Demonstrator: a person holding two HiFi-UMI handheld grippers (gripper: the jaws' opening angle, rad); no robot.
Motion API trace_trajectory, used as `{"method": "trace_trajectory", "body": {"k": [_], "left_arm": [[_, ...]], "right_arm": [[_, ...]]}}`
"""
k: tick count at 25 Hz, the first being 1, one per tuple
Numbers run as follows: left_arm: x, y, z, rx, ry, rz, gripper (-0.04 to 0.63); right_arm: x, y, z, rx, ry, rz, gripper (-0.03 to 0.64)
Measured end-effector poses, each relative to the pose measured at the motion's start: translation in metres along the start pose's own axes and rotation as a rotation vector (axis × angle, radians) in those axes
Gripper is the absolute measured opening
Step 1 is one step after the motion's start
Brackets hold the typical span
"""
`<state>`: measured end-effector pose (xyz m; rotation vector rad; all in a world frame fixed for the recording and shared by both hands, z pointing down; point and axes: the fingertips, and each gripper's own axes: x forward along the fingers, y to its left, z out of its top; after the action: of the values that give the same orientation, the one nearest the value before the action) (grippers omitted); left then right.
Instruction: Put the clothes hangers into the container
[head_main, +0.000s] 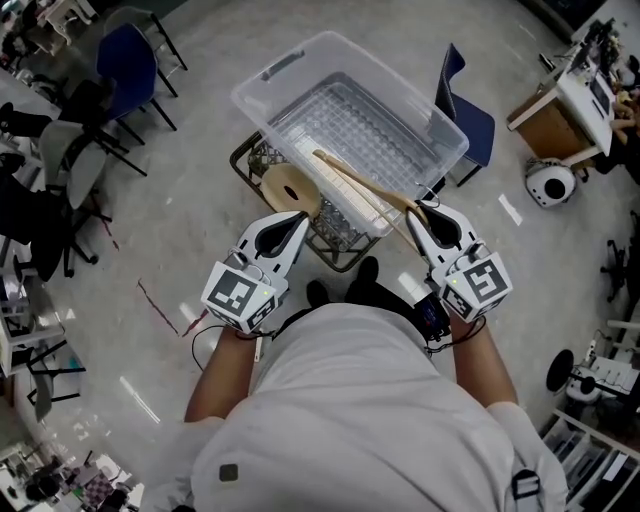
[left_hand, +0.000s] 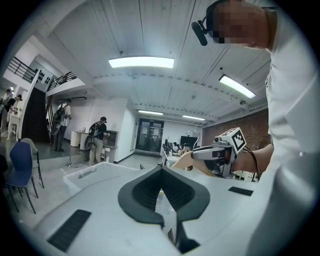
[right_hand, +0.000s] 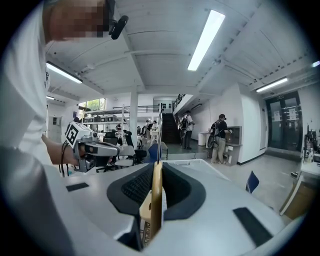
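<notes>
Right gripper (head_main: 425, 215) is clamped on the light-brown wooden clothes hanger (head_main: 360, 185); in the right gripper view we see the tan wood standing edge-on between the dark pads (right_hand: 135, 187), which press it from both sides. We read the hanger as two slim, pale, smooth wooden bars that part from the gripped end. The bars slant over the near rim of the clear rectangular plastic container (head_main: 300, 75) and into its inside. We cannot tell whether the bars touch the container's ribbed floor. Left gripper (head_main: 293, 222) has its jaws drawn together with nothing between them, and its tip lies just beside a tan rounded wooden piece with a dark hole (head_main: 290, 190). We cannot tell what that piece belongs to. The container rests on a dark wire basket (head_main: 335, 240). Count: two grippers, one container, one wire basket, one hanger in the grip, one rounded wooden piece, and two blue chairs (head_main: 130, 60) (head_main: 465, 115).
</notes>
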<state>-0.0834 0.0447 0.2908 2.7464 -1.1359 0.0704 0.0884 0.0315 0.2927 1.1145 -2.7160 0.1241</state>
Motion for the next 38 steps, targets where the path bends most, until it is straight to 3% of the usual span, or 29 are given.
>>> {"method": "trace_trajectory", "body": {"k": [7,13,28,38], "left_arm": [[0.017,0.021,-0.011,-0.010,0.018,0.009,0.017],[0.045,0.061,-0.015,-0.032,0.040,0.059,0.017],[0.125,0.108,-0.029,-0.091,0.091,0.148,0.017],[0.160,0.133,-0.048,-0.131,0.140,0.216,0.017]], "right_arm": [[0.031,-0.021,-0.010,0.017,0.021,0.017,0.063],[0.083,-0.054,-0.013,0.029,0.038,0.072,0.063],[0.165,-0.126,-0.016,0.011,0.087,0.218,0.063],[0.222,-0.156,-0.063,0.027,0.170,0.286,0.063]]}}
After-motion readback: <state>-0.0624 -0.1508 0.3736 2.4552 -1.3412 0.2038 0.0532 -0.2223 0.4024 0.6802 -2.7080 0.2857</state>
